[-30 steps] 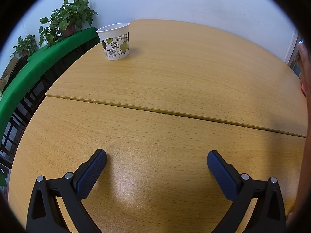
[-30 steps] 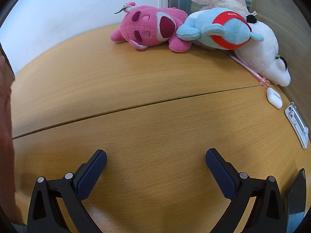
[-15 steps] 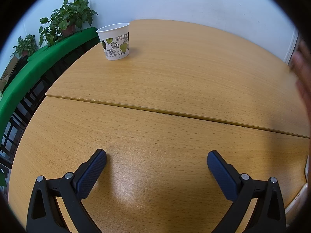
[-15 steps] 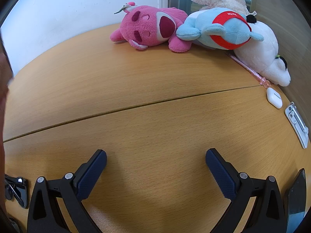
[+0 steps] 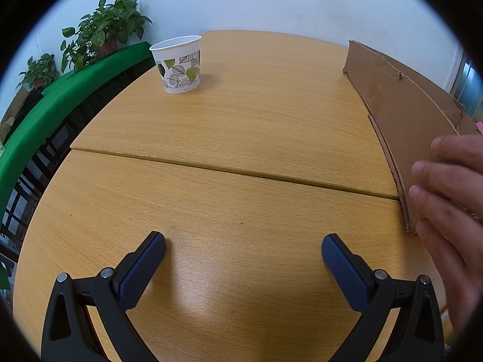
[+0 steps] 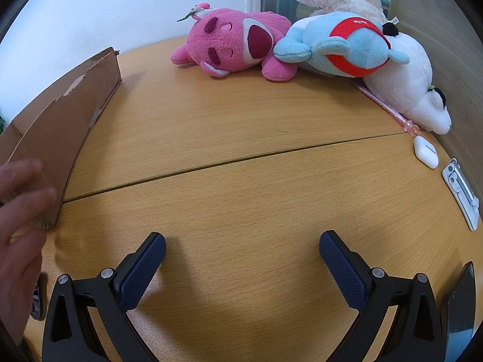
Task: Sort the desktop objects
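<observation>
My left gripper (image 5: 243, 249) hangs open over bare wood, nothing between its fingers. A paper cup (image 5: 178, 65) with a leaf print stands at the far left. A cardboard box (image 5: 401, 120) sits at the right, with a person's hand (image 5: 446, 205) on its near end. My right gripper (image 6: 241, 249) is open too, empty. In the right wrist view the box (image 6: 63, 120) stands at the left under the hand (image 6: 21, 226). A pink plush (image 6: 232, 45), a blue plush (image 6: 347, 45) and a white plush (image 6: 407, 81) lie at the back. A pink pen (image 6: 389, 108) and a white earbud case (image 6: 425, 152) lie at the right.
A green-topped rail (image 5: 60, 90) with potted plants (image 5: 105, 30) runs beyond the table's left edge. A white clip-like object (image 6: 462, 193) and a dark tablet edge (image 6: 459, 304) lie at the right. A dark small object (image 6: 37, 301) sits at the lower left. A seam crosses the table (image 6: 241, 163).
A cardboard box has been set down between the two grippers, held by a hand that came in from the side. Both grippers have stayed still and open.
</observation>
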Demonstrator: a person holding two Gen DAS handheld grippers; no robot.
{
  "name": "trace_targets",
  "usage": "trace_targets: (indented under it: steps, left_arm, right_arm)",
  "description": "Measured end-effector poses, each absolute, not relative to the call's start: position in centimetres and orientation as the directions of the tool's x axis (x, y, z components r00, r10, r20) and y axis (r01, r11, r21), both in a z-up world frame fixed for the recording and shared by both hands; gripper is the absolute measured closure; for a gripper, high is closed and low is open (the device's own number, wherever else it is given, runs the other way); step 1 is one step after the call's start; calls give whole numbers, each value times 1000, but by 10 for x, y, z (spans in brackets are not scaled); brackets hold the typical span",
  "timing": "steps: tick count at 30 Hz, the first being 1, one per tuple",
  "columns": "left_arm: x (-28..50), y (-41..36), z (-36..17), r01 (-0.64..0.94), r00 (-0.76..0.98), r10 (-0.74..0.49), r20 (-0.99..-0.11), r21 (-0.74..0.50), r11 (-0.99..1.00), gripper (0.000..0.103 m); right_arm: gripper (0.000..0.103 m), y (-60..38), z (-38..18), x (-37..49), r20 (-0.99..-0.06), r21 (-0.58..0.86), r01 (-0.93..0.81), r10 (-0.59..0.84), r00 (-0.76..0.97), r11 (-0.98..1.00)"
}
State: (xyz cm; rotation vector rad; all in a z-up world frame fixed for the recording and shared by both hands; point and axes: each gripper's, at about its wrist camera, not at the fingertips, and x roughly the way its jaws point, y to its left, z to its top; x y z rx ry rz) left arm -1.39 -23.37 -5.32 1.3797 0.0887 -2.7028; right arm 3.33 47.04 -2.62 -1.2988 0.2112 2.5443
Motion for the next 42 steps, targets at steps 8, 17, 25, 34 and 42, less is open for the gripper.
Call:
trace_targets:
  steps: [8, 17, 25, 34, 42]
  left_arm:
    - [-14, -234, -54, 124, -582, -69, -810, -4, -992, 0]
    - [-14, -234, -53, 129, -581, -72, -810, -4, -992, 0]
    - [-15, -232, -51, 137, -581, -77, -810, -4, -991, 0]
    - [21, -223, -33, 124, -622, -39, -782, -49, -991, 0]
    - [135, -173, 85, 8, -800, 86, -594, -153, -988, 0]
  right_arm:
    - [0, 471, -26, 33, -810, 5, -308, 177, -558, -951]
    - [0, 471, -26, 33, -810, 5, -310, 178, -558, -951]
    - [0, 472, -24, 35, -835, -1, -346, 191, -516, -938]
    - [0, 447, 84, 124, -624, -228, -196, 298, -722, -954]
    - [0, 359, 159, 164, -590, -206, 77, 61, -805, -975]
